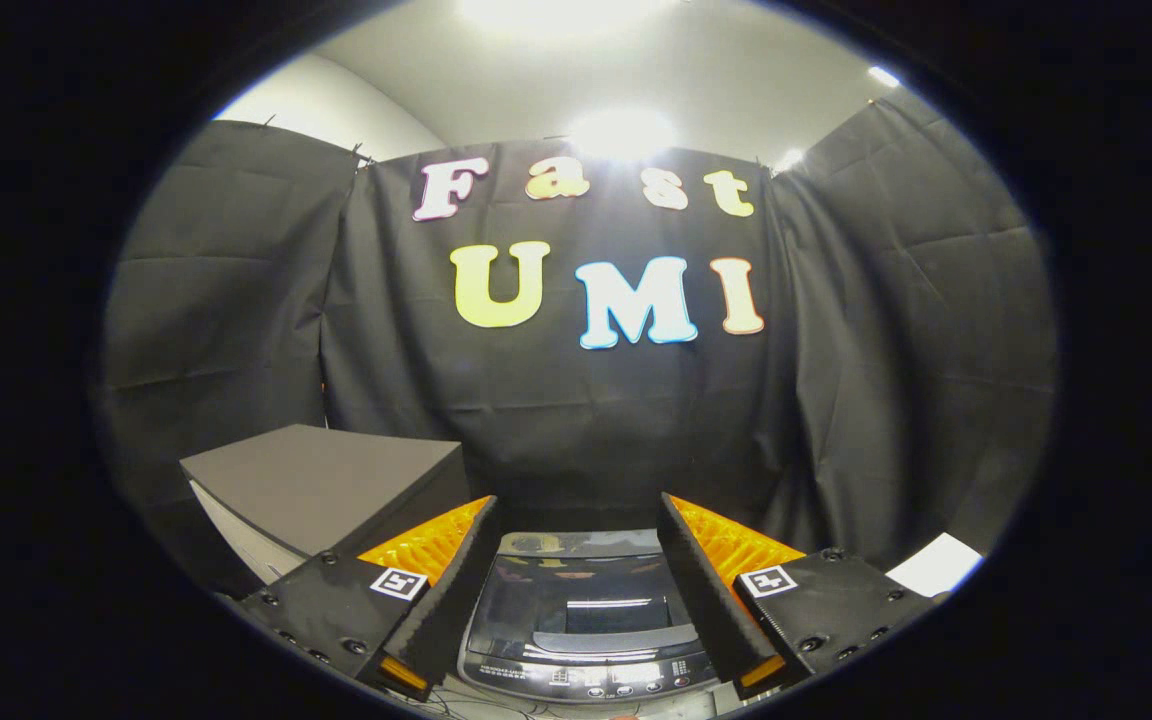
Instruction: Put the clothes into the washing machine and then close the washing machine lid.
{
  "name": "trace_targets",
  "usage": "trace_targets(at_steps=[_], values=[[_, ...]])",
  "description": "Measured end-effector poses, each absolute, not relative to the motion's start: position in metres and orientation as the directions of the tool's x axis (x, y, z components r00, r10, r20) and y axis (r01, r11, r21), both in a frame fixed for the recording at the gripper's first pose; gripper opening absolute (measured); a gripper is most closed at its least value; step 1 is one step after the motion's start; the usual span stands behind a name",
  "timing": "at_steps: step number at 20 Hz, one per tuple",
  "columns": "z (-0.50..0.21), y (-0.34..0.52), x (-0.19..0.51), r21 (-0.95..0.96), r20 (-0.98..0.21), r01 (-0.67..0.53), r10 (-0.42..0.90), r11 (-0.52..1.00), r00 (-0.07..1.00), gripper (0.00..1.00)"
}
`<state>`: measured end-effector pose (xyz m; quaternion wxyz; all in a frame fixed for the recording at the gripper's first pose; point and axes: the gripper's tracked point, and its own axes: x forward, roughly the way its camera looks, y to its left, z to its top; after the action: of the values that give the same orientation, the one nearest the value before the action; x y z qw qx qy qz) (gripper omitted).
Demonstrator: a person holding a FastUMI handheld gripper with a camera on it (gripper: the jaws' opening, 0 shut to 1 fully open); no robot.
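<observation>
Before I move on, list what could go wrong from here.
1. The washer lid looks shut, so clothes cannot go in until it is opened; pushing on may jam the fingers against it.
2. The hand-held gripper is open and holds no clothes, so a pickup must come first.
3. A grey box stands close beside the washer and could be knocked in a swing to that side.
</observation>
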<state>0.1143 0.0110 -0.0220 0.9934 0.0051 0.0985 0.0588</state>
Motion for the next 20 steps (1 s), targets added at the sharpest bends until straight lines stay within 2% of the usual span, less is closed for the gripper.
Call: trace_targets(at_steps=[9,16,20], values=[[0.0,0.013,0.05,-0.031,-0.152,-0.103,0.097,0.994,0.984,0.98],[0.011,0.025,0.03,-0.027,-0.093,-0.121,0.118,0.992,0.989,0.97],[0.006,0.03,0.024,-0.018,-0.103,-0.14,0.138,0.99,0.985,0.98]])
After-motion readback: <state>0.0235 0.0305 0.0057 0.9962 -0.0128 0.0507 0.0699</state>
